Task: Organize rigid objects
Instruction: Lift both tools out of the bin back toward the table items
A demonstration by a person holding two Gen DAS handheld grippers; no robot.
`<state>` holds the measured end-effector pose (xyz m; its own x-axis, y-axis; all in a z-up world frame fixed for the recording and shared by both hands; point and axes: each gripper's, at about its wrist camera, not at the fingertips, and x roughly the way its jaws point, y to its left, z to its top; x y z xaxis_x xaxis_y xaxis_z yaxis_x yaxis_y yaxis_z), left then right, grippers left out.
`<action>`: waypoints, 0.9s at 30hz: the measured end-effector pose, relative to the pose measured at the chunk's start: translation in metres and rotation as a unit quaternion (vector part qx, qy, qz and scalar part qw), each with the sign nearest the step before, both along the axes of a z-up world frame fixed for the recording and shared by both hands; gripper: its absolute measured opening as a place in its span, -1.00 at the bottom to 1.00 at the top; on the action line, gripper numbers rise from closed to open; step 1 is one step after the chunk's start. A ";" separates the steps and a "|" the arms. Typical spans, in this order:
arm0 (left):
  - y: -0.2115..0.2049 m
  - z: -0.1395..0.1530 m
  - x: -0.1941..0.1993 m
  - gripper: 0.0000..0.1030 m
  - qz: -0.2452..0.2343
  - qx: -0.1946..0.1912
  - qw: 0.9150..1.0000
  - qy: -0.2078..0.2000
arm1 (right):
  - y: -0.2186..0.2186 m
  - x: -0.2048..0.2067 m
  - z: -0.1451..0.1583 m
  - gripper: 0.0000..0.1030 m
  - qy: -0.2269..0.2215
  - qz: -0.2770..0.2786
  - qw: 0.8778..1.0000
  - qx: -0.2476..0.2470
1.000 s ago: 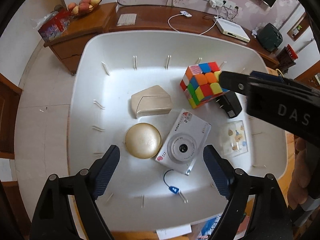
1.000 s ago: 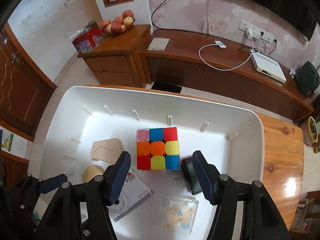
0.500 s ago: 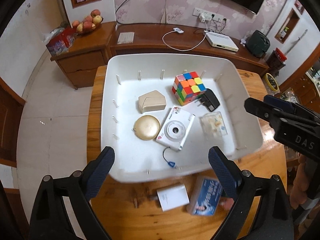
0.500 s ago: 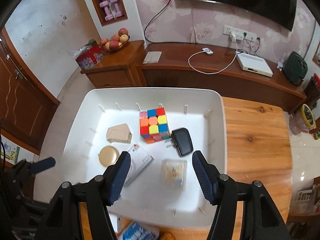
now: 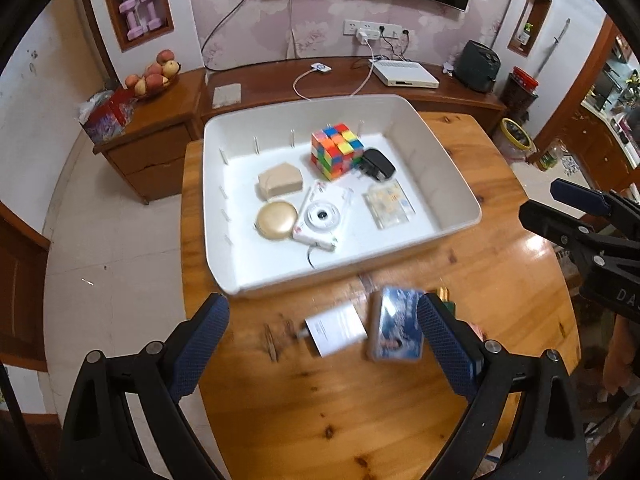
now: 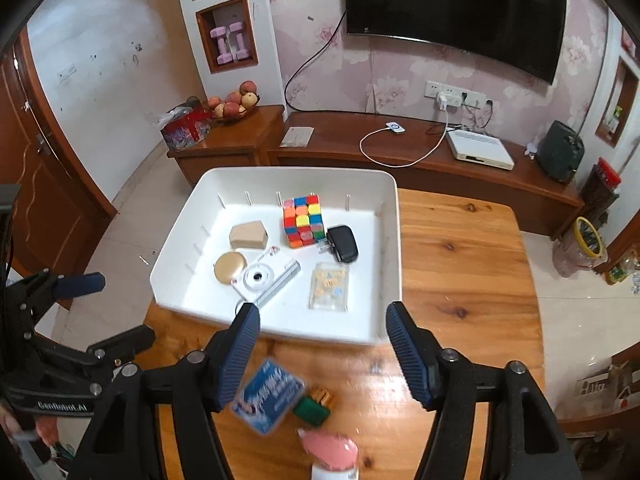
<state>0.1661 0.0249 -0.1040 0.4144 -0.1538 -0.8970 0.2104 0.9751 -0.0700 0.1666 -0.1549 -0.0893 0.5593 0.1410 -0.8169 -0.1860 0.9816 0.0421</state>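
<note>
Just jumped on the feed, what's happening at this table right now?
Both grippers are empty above the wooden table. The left gripper is open; the right gripper has its jaws opening. The white bin already holds the puzzle cube, camera and charger. The blue box waits outside.
</note>
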 end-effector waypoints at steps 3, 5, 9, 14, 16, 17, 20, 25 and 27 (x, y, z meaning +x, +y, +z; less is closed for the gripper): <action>0.000 -0.005 -0.011 0.86 0.004 -0.005 1.000 0.008 | -0.003 -0.017 -0.003 0.35 -0.001 -0.006 1.000 -0.007; 0.000 -0.010 -0.018 0.86 0.010 -0.012 1.000 0.017 | -0.005 -0.029 -0.007 0.35 0.001 -0.010 1.000 -0.010; 0.002 -0.022 -0.028 0.86 0.028 -0.025 0.999 0.034 | -0.008 -0.051 -0.023 0.38 0.011 -0.016 1.000 -0.023; 0.006 -0.044 -0.035 0.86 0.060 -0.034 0.996 0.057 | -0.017 -0.077 -0.056 0.41 0.042 -0.029 0.998 -0.032; 0.007 -0.055 -0.036 0.86 0.075 -0.036 0.994 0.068 | -0.020 -0.087 -0.071 0.41 0.057 -0.035 0.997 -0.035; 0.007 -0.060 -0.036 0.86 0.080 -0.036 0.993 0.073 | -0.022 -0.091 -0.079 0.41 0.063 -0.038 0.997 -0.038; 0.008 -0.075 -0.035 0.86 0.091 -0.035 0.992 0.086 | -0.028 -0.103 -0.101 0.41 0.084 -0.049 0.994 -0.046; 0.003 -0.097 -0.025 0.86 0.108 -0.037 0.988 0.103 | -0.034 -0.115 -0.125 0.41 0.110 -0.061 0.991 -0.045; 0.001 -0.103 -0.019 0.86 0.118 -0.042 0.986 0.106 | -0.034 -0.118 -0.132 0.41 0.117 -0.063 0.990 -0.045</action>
